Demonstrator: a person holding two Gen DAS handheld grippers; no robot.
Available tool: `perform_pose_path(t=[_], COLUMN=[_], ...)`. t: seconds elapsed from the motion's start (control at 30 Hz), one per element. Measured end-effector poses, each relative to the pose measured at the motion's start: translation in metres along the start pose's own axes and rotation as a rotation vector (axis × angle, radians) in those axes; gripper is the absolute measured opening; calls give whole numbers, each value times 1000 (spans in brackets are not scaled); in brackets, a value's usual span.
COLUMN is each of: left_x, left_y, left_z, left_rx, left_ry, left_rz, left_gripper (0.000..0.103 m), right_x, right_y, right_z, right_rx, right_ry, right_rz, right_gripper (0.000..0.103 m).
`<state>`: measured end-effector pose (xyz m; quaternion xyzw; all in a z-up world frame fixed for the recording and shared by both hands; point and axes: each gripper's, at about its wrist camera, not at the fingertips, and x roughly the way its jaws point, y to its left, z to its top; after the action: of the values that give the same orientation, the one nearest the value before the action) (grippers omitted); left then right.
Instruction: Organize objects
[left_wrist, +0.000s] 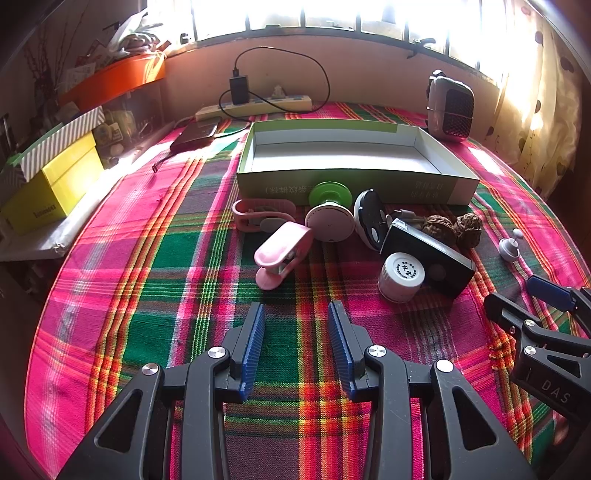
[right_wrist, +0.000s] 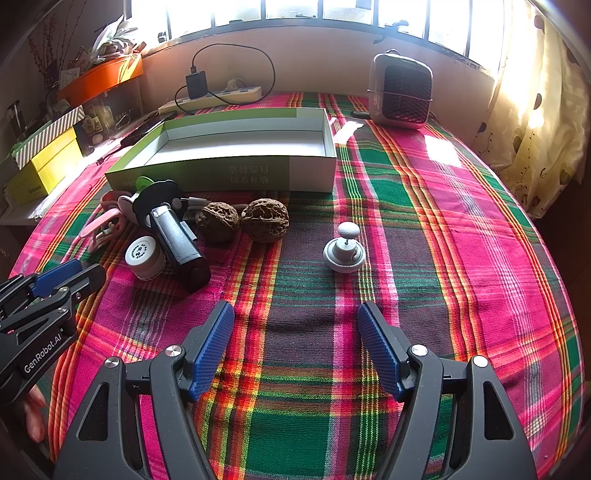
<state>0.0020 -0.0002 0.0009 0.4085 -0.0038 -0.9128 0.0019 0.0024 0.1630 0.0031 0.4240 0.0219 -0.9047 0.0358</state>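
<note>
Bright plaid cloth (right_wrist: 424, 206) covers the table, where both the left gripper (left_wrist: 296, 314) and right gripper (right_wrist: 295, 314) hang open and empty near small things piled beside an empty box (right_wrist: 236, 173).

It was a lived-in home: a plaid-clothed table (right_wrist: 461, 206) stood under a curtained window (right_wrist: 535, 110), a small heater (right_wrist: 400, 90) at its far edge.

Black-framed left gripper (left_wrist: 296, 314) and right gripper (right_wrist: 295, 314), ribbed blue fingers (left_wrist: 255, 343), silver screws, perhaps plastic.
</note>
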Motion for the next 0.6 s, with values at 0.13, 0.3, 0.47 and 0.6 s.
perform_pose_path(t=[0.13,0.3,0.47,0.6], left_x=[-1,0,1,4], left_y=[3,13,28,42], left_z=[0,5,7,12], left_rx=[-4,52,47,18], left_ry=[0,8,22,35], left_rz=[-19,-78,-102,-103], left_gripper=[34,34,34,34], right_x=[1,0,-3,1], right_y=[2,-2,-19,-30], right_z=[-2,-1,0,7], right_rx=[-7,-31,-3,-5], right_ry=[1,9,5,29], right_rz=[7,41,21,-3], right_gripper=[70,70,70,70])
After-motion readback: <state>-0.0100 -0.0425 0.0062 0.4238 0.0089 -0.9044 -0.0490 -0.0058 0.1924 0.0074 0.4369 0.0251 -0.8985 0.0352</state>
